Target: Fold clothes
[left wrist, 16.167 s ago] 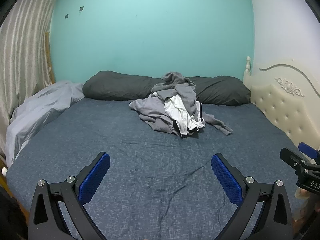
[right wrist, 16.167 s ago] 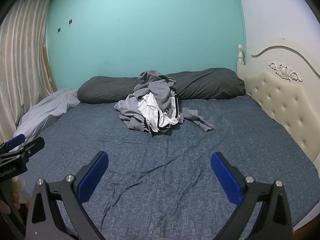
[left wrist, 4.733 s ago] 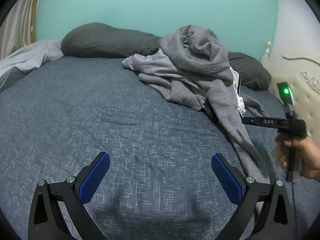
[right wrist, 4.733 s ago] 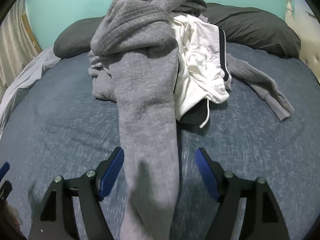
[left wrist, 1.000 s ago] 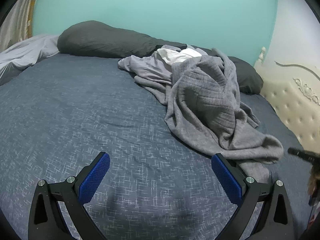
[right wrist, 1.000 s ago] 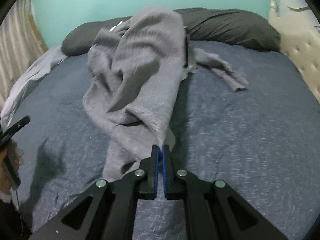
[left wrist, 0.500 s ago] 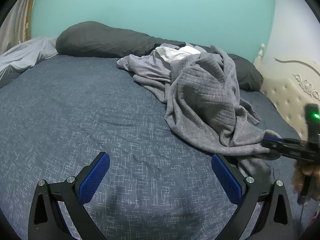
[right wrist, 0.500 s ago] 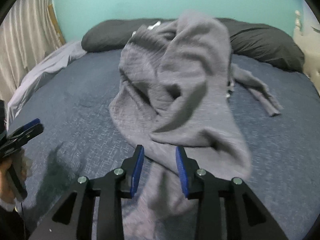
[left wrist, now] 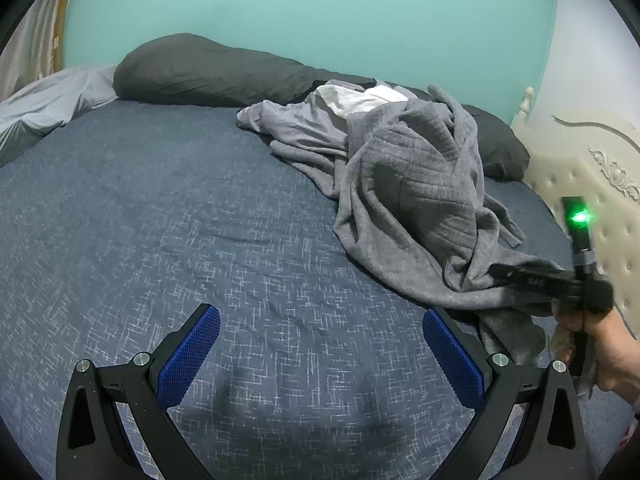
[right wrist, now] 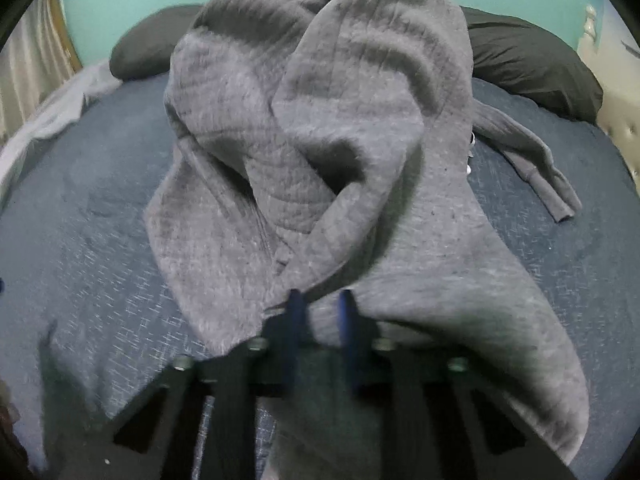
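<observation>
A grey quilted sweatshirt [left wrist: 412, 200] lies crumpled on the blue bed [left wrist: 160, 220], trailing from a pile with a lighter grey garment [left wrist: 296, 132] and a white one [left wrist: 360, 98]. My right gripper [right wrist: 322, 316] is at the near edge of the sweatshirt [right wrist: 320, 140]. Its jaws are closing, with a fold of the grey fabric between the blurred blue pads. In the left wrist view the right gripper [left wrist: 504, 270] grips that edge at the right, held by a hand [left wrist: 612, 356]. My left gripper [left wrist: 320, 352] hovers open over bare sheet, left of the sweatshirt.
A long dark pillow [left wrist: 208, 68] lies along the teal wall behind the pile. A cream tufted headboard [left wrist: 592, 184] stands at the right. A light grey blanket [left wrist: 40, 112] is bunched at the far left. Bare sheet spreads left of the clothes.
My right gripper let go of the sweatshirt, moved in with jaws apart, and now pinches a fold at its near edge. The left gripper has stayed put and open.
</observation>
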Action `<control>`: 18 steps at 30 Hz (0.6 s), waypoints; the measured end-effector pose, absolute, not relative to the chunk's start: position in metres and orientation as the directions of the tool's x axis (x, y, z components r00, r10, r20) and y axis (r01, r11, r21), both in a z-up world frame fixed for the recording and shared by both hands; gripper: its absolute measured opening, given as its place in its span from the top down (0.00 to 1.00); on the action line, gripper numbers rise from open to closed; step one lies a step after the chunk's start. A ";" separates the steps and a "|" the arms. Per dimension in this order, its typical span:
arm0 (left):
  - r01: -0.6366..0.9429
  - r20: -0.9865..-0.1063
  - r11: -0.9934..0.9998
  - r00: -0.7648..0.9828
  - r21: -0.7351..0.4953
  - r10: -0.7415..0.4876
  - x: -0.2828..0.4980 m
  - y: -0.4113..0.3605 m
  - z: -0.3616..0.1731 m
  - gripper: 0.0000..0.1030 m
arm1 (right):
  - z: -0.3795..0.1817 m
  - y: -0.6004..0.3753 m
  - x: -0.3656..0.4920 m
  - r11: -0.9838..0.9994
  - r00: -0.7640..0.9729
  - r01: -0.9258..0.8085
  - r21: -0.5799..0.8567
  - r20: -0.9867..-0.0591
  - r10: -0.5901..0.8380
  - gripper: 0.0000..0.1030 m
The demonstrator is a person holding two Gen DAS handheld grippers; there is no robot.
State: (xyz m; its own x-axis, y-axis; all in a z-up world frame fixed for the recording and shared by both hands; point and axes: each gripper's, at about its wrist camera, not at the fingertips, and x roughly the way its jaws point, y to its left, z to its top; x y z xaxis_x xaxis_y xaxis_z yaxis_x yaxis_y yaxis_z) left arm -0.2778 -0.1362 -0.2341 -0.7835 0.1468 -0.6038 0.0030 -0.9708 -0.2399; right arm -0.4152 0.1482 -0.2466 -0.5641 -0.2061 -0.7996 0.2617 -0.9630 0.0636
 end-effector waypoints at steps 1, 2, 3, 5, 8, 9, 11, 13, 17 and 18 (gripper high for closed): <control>0.002 -0.603 -0.971 -0.784 -0.240 0.147 -0.277 -0.136 -0.234 0.00 | -0.241 0.154 -0.411 -0.962 -0.578 0.263 0.080 -0.785 -0.223 0.97; 0.001 -0.602 -0.971 -0.785 -0.239 0.147 -0.277 -0.136 -0.233 0.00 | -0.235 0.160 -0.405 -0.960 -0.594 0.266 0.091 -0.769 -0.238 0.98; -0.001 -0.599 -0.971 -0.787 -0.237 0.147 -0.277 -0.135 -0.232 0.00 | -0.228 0.166 -0.399 -0.959 -0.612 0.267 0.097 -0.751 -0.247 0.98; -0.004 -0.597 -0.972 -0.788 -0.235 0.147 -0.276 -0.134 -0.231 0.00 | -0.213 0.181 -0.387 -0.962 -0.654 0.254 0.096 -0.716 -0.244 0.98; -0.008 -0.598 -0.973 -0.788 -0.230 0.148 -0.275 -0.131 -0.231 0.00 | -0.197 0.211 -0.380 -0.976 -0.704 0.194 0.098 -0.679 -0.208 0.98; -0.010 -0.599 -0.973 -0.787 -0.229 0.149 -0.276 -0.130 -0.232 0.00 | -0.196 0.224 -0.381 -0.982 -0.708 0.159 0.101 -0.681 -0.185 0.98; -0.014 -0.601 -0.974 -0.785 -0.224 0.150 -0.276 -0.128 -0.233 0.00 | -0.200 0.249 -0.387 -0.990 -0.696 0.080 0.114 -0.705 -0.137 0.98; -0.018 -0.604 -0.975 -0.783 -0.219 0.150 -0.277 -0.126 -0.234 0.00 | -0.206 0.264 -0.389 -0.992 -0.675 0.034 0.122 -0.729 -0.113 0.98; -0.018 -0.608 -0.976 -0.779 -0.217 0.150 -0.278 -0.125 -0.236 0.00 | -0.205 0.275 -0.381 -0.984 -0.685 0.029 0.175 -0.714 -0.147 0.96; -0.016 -0.609 -0.976 -0.779 -0.217 0.148 -0.278 -0.126 -0.236 0.00 | -0.201 0.272 -0.377 -0.982 -0.698 0.048 0.184 -0.696 -0.165 0.96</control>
State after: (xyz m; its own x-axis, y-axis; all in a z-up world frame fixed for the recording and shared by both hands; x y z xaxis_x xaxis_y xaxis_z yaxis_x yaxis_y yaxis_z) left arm -0.2782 -0.1255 -0.2363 -0.7794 0.1482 -0.6087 -0.0163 -0.9761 -0.2168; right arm -0.3772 0.2720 -0.2008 -0.6983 -0.1651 -0.6965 0.0483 -0.9817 0.1843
